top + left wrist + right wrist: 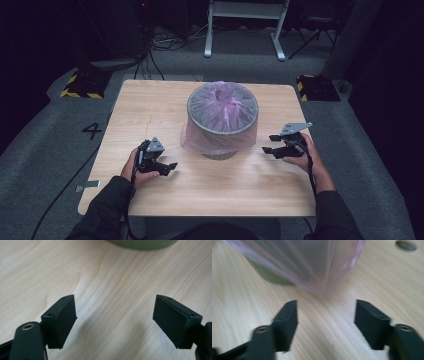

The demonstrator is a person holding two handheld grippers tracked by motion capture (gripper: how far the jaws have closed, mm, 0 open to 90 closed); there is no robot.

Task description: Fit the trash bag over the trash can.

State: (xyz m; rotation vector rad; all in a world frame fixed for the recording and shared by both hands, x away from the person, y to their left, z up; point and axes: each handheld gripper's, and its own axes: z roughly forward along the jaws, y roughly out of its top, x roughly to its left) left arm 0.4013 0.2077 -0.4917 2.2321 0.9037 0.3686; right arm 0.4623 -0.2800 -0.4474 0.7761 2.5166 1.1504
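In the high view we see the bin, lined with a pink bag, at centre frame. Our left gripper sits lower left, our right gripper right of the bin, each apart from it with bare table around. In the left gripper view our jaws stand wide over bare wood, the bin's base at the top edge. In the right gripper view our jaws gape empty, the bag's hanging edge just above them.

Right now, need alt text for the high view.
A grey bin lined with a pink bag stands on a wooden table. A person's left gripper and right gripper, both open and empty, flank it near the table.
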